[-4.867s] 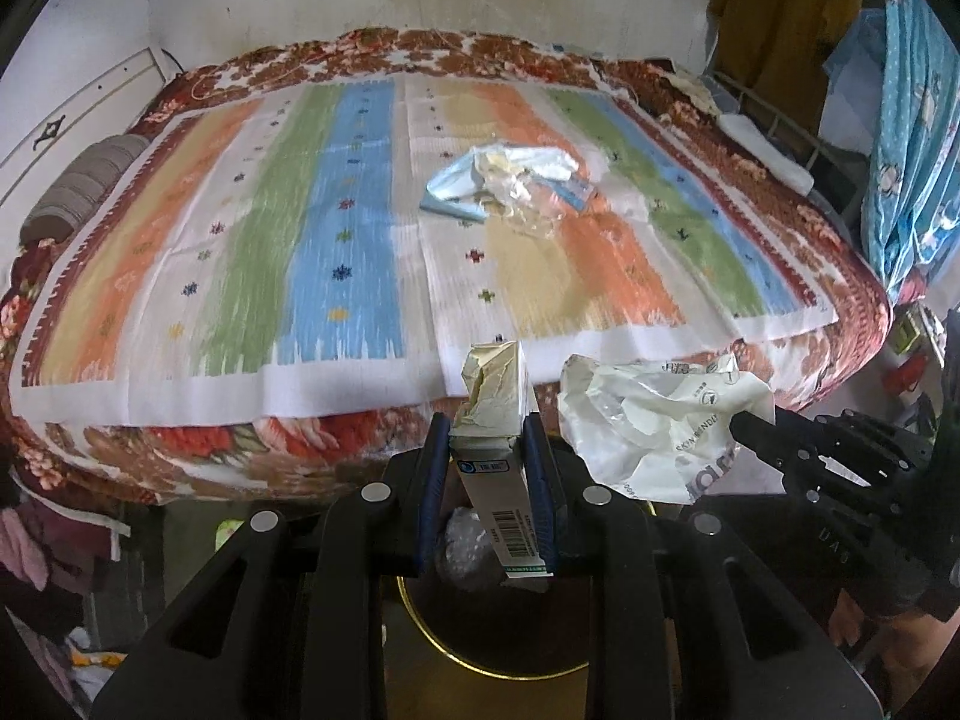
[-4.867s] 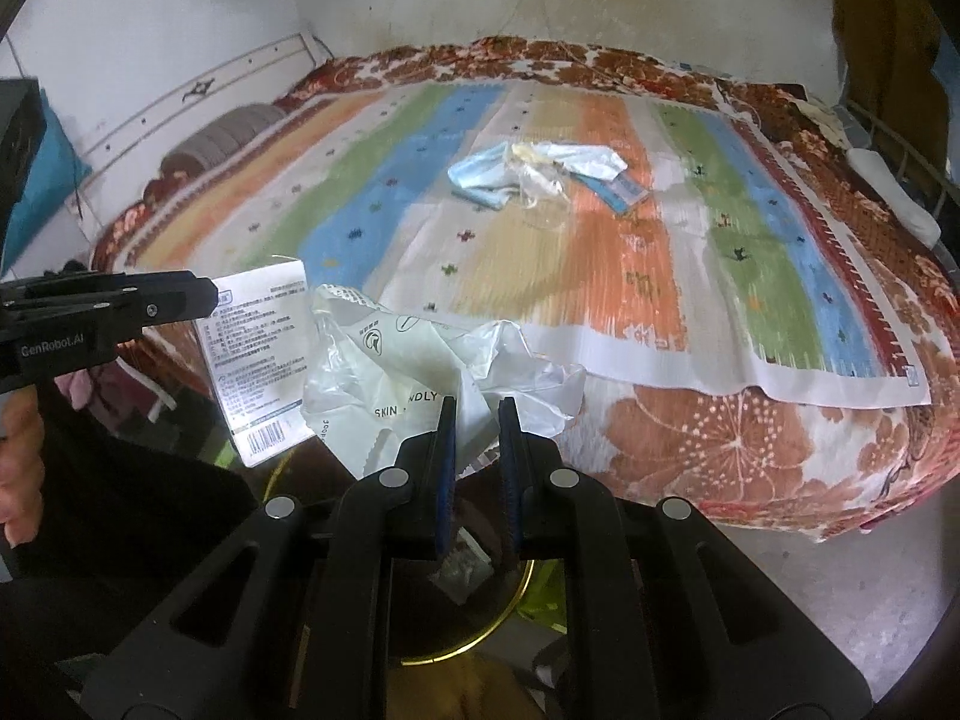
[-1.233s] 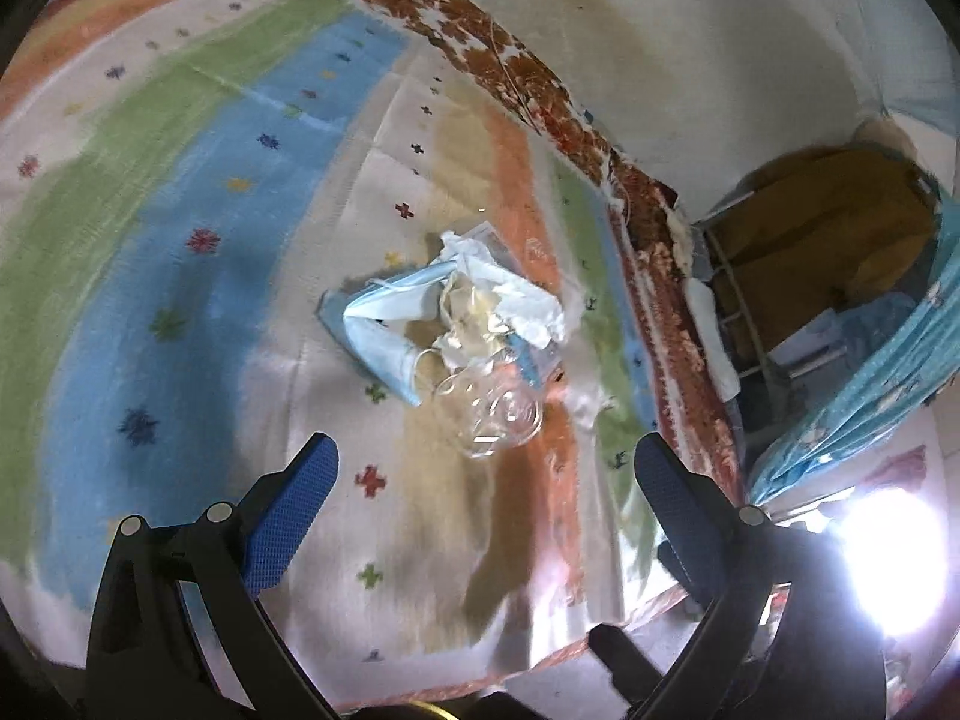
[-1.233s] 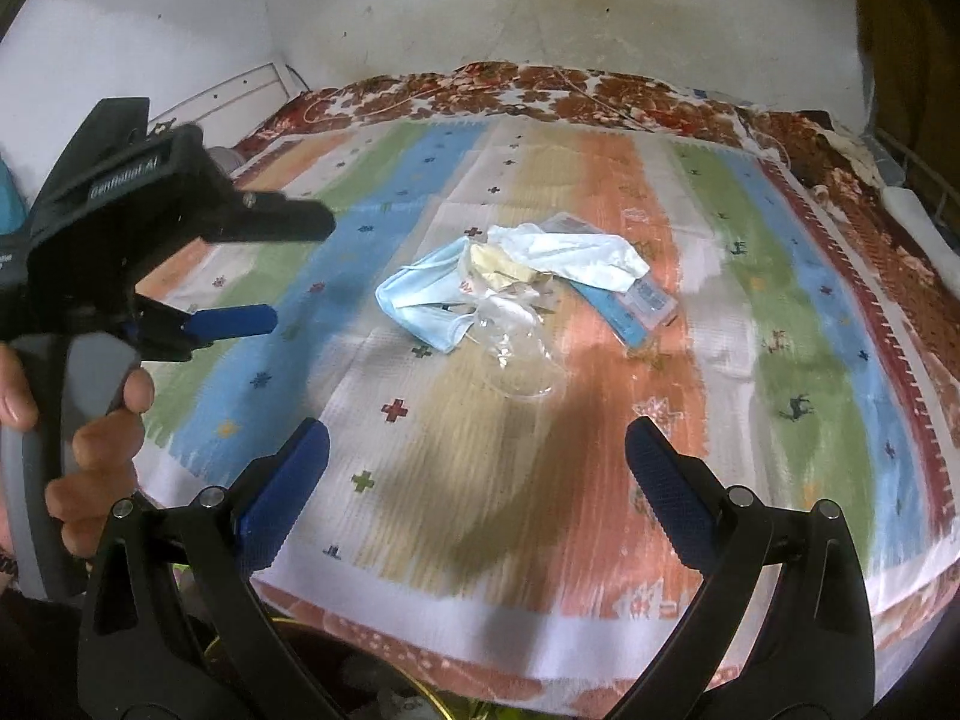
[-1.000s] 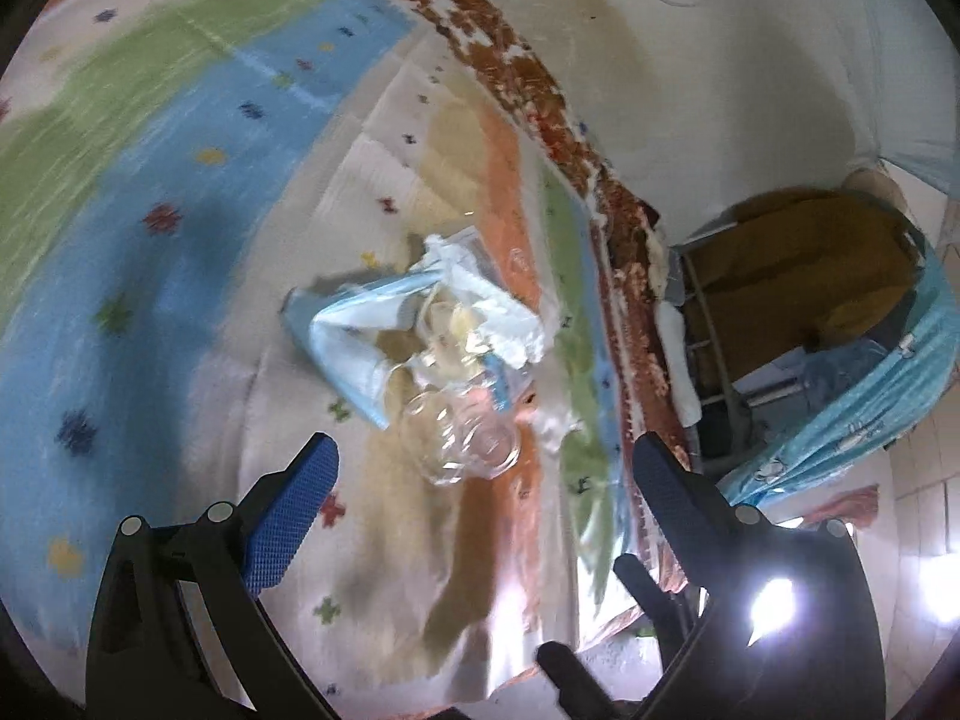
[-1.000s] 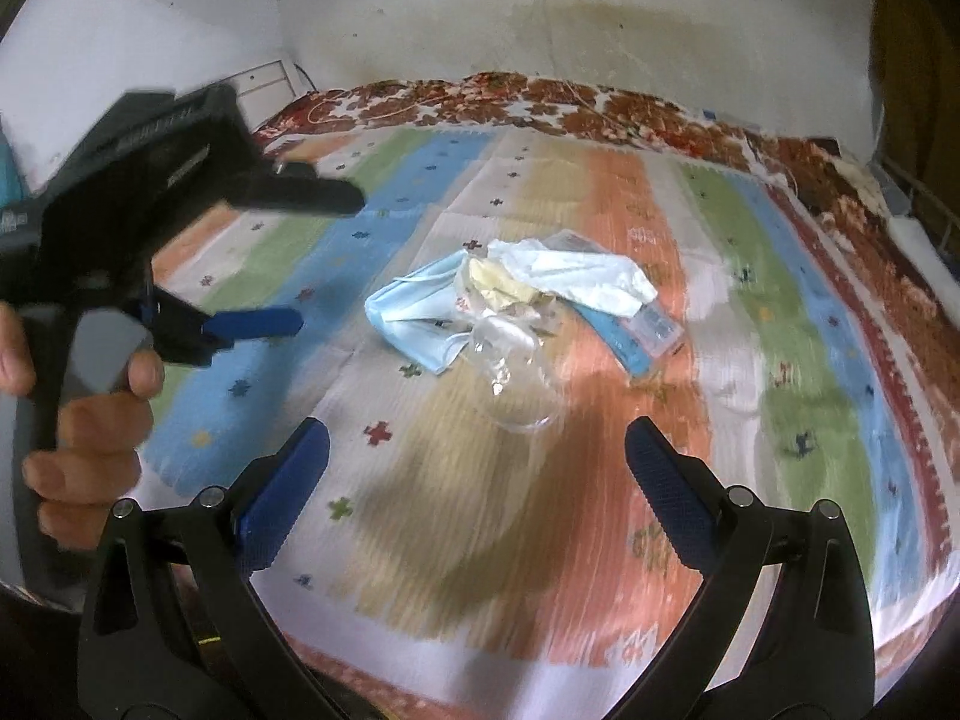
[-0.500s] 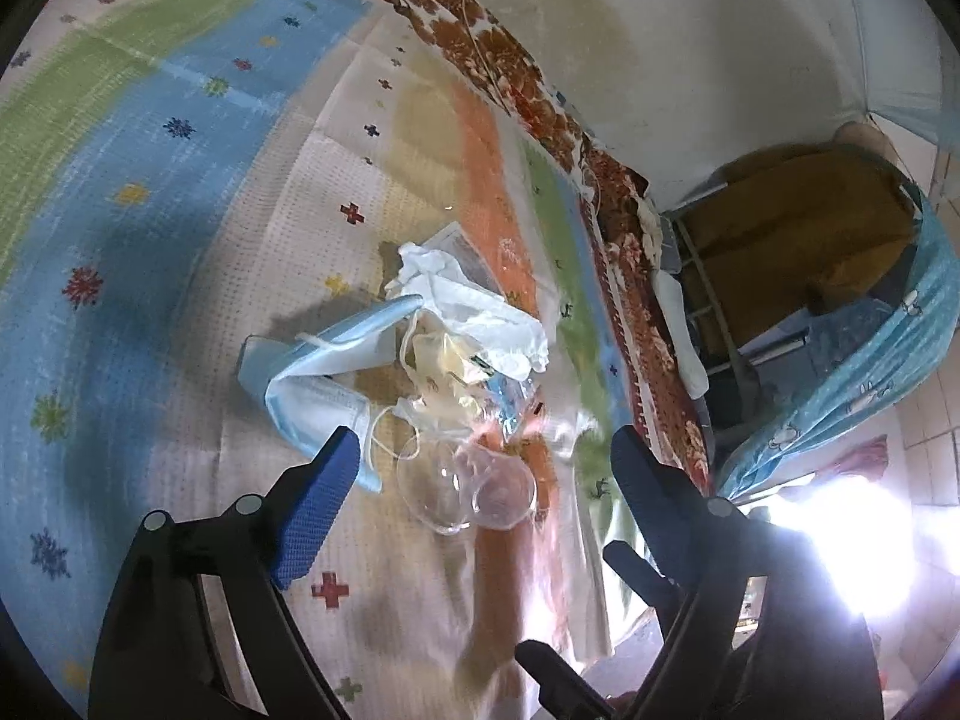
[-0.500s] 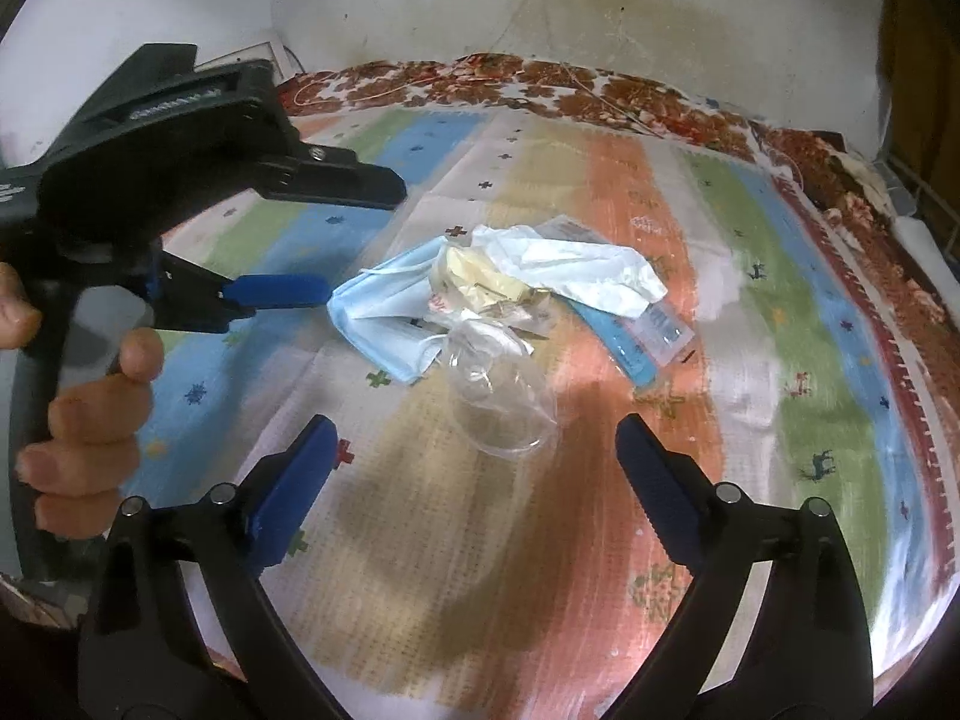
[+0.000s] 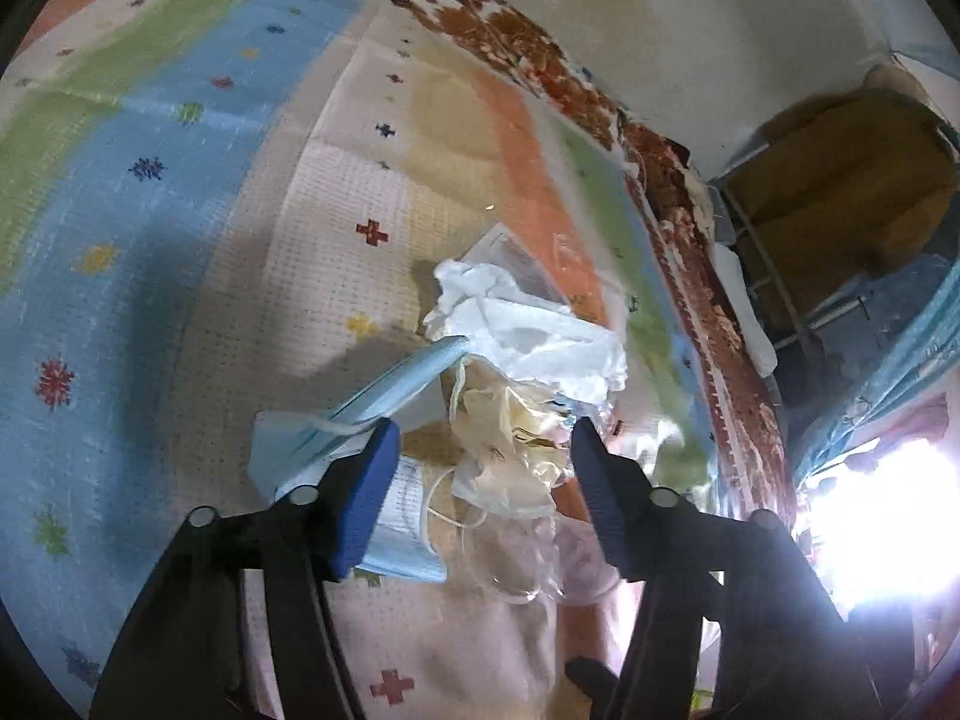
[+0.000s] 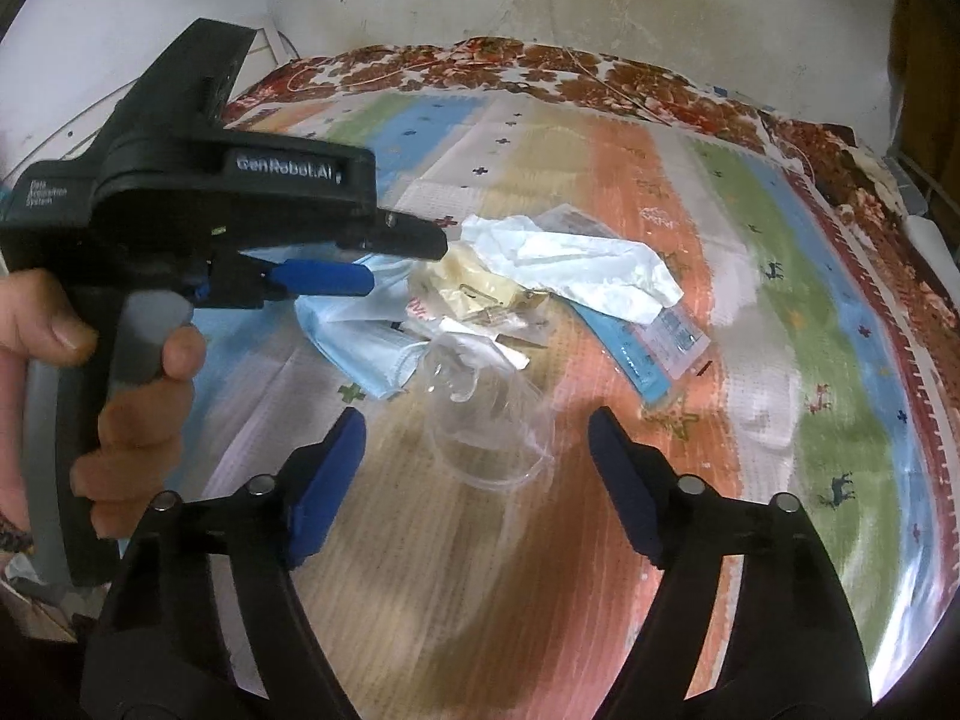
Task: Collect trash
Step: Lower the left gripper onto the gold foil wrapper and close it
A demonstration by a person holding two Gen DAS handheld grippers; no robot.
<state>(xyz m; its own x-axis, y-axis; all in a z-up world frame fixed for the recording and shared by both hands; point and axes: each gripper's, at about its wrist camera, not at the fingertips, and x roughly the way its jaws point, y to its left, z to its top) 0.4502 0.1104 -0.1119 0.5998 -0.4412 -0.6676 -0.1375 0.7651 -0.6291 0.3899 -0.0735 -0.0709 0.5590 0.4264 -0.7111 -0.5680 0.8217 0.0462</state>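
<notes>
bed (image 10: 780,228) mid-spread, far from edges: trash pile (image 10: 480,312) waiting | left tool (image 9: 480,468) just narrowing astride yellowish wrapper (image 9: 510,450), not yet clamped | right tool (image 10: 474,456) just narrowing around clear cup (image 10: 486,438), unclenched, empty | both pickups imminent

Striped, cross-dotted bed cover (image 10: 600,192) over a floral bedspread (image 10: 456,69), stained wall (image 10: 600,6) behind.

The bed (image 10: 780,228) wears a striped cover of blue, green, tan and orange. Ahead of the right hand-held gripper (image 10: 474,468) lie a clear plastic cup (image 10: 486,438), a blue face mask (image 10: 354,342), a white tissue (image 10: 576,276) and a flat packet (image 10: 666,348), bunched together.
</notes>
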